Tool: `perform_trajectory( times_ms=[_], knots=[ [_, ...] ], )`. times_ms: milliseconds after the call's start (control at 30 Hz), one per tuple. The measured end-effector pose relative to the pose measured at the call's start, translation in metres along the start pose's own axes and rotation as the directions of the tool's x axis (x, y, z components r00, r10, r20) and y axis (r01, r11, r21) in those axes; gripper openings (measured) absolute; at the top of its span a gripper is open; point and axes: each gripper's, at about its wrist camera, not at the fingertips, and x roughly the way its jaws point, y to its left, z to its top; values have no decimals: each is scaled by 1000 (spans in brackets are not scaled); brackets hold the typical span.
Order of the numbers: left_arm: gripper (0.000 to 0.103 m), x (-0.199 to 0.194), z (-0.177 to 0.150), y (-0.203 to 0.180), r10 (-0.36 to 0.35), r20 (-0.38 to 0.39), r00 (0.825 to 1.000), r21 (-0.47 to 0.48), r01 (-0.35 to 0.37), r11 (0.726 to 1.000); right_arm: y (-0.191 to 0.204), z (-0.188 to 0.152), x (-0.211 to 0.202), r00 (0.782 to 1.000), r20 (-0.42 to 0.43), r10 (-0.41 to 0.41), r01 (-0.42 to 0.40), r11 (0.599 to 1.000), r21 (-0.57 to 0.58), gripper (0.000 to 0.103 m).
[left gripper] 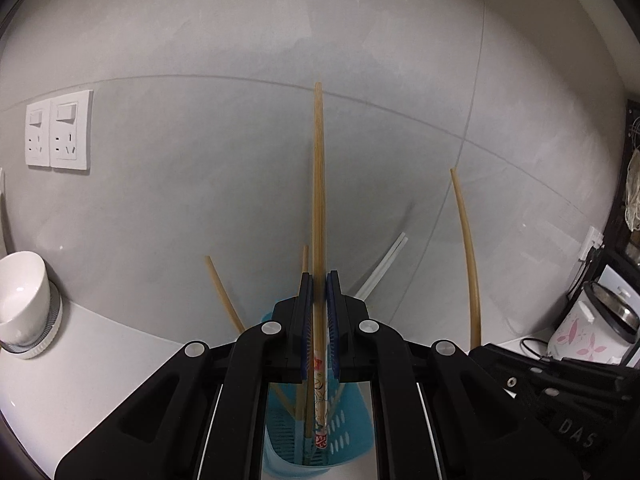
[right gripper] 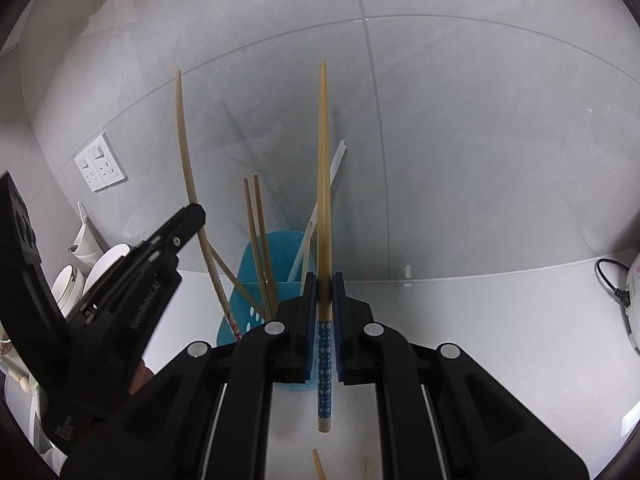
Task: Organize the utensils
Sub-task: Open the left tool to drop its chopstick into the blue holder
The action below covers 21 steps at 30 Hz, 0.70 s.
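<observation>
My left gripper is shut on a wooden chopstick with a red and white patterned end, held upright over the blue perforated utensil holder; its lower end is inside the holder. My right gripper is shut on a wooden chopstick with a blue dotted end, held upright just right of the holder. The holder contains several wooden chopsticks and a white pair. The left gripper shows in the right wrist view, holding its chopstick.
A white bowl on a round base stands left on the white counter. Wall sockets are on the grey tiled wall. A rice cooker with a cable sits right. Bowls are stacked left. Loose chopsticks lie on the counter.
</observation>
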Motion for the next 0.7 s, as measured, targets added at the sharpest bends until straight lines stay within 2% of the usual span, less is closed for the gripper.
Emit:
perform_trajectory(
  times_ms=[400,700],
  knots=[
    [7,23,-36,-8,32,-32,999,39,-30,999,-1,-4,6,1000,-15,-1,1,1000,5,7],
    [7,32,-44,-8,21,-106,994,40,-17,999,2,-5,12,999,-34,6,-6,1000,-1,7]
  ],
)
